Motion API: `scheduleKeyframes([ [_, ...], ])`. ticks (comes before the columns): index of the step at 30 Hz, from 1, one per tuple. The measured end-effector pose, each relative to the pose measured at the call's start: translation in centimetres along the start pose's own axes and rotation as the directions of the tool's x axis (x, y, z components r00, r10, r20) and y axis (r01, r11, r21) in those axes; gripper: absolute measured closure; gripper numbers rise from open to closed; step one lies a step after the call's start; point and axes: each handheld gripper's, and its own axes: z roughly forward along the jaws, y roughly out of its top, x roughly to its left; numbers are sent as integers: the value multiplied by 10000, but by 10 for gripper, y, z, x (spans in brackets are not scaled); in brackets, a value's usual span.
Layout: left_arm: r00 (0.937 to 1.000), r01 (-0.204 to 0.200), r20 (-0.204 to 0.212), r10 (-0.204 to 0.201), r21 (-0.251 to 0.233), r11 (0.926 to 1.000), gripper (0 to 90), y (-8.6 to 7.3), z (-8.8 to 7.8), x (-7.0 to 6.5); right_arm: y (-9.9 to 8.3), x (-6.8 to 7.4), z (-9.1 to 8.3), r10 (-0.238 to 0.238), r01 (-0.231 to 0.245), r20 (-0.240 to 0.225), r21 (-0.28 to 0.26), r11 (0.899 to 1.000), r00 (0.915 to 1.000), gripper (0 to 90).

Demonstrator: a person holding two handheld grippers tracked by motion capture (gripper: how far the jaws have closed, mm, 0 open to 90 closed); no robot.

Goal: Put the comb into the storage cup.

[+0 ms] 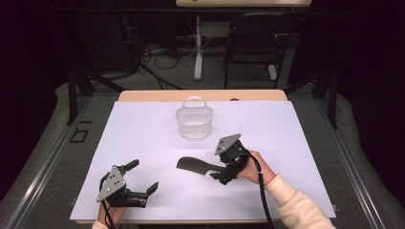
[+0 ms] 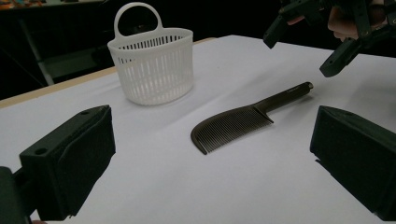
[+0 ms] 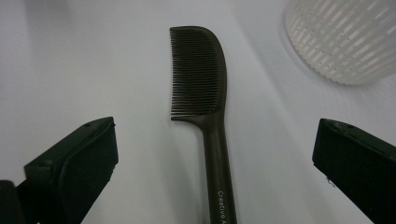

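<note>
Straddling the comb's handle, the right gripper stands jaws apart, aligned lengthwise; left gripper apart, farther.

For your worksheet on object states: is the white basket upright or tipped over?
Upright. The white basket stands on its base on the table, open rim and handle loop pointing up.

Your high view looks forward and down over the whole table from your side, well back. Your left gripper view sits low near the table's near left corner and faces across it toward the basket and comb. Your right gripper view hangs close above the comb, looking along its handle, with the basket at the edge. All three views share the comb and basket.
</note>
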Motion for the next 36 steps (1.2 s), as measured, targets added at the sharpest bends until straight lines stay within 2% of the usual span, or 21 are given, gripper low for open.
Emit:
scheduleKeyframes([
  [4, 10000, 8, 14, -8, 20, 10000, 1, 0, 0, 0, 3, -4, 6, -108, 117, -290, 317, 9994, 9995, 0],
  [14, 10000, 62, 0, -62, 27, 10000, 1, 0, 0, 1, 8, -9, 15, -89, 132, -418, 1040, 9945, 9991, 0],
  [26, 10000, 67, 23, -68, 36, 10000, 1, 0, 1, 1, 11, -11, 29, -73, 123, -295, 1720, 9850, 9995, 0],
  [29, 10000, 68, 22, -68, 45, 10000, 1, 0, 0, 1, 13, -11, 32, -204, 239, -203, 1910, 9813, 9996, 0],
  [36, 10000, 34, 18, -34, 71, 10000, 1, 0, 0, 1, 17, -8, 36, -483, 509, -170, 2248, 9731, 9987, 141],
])
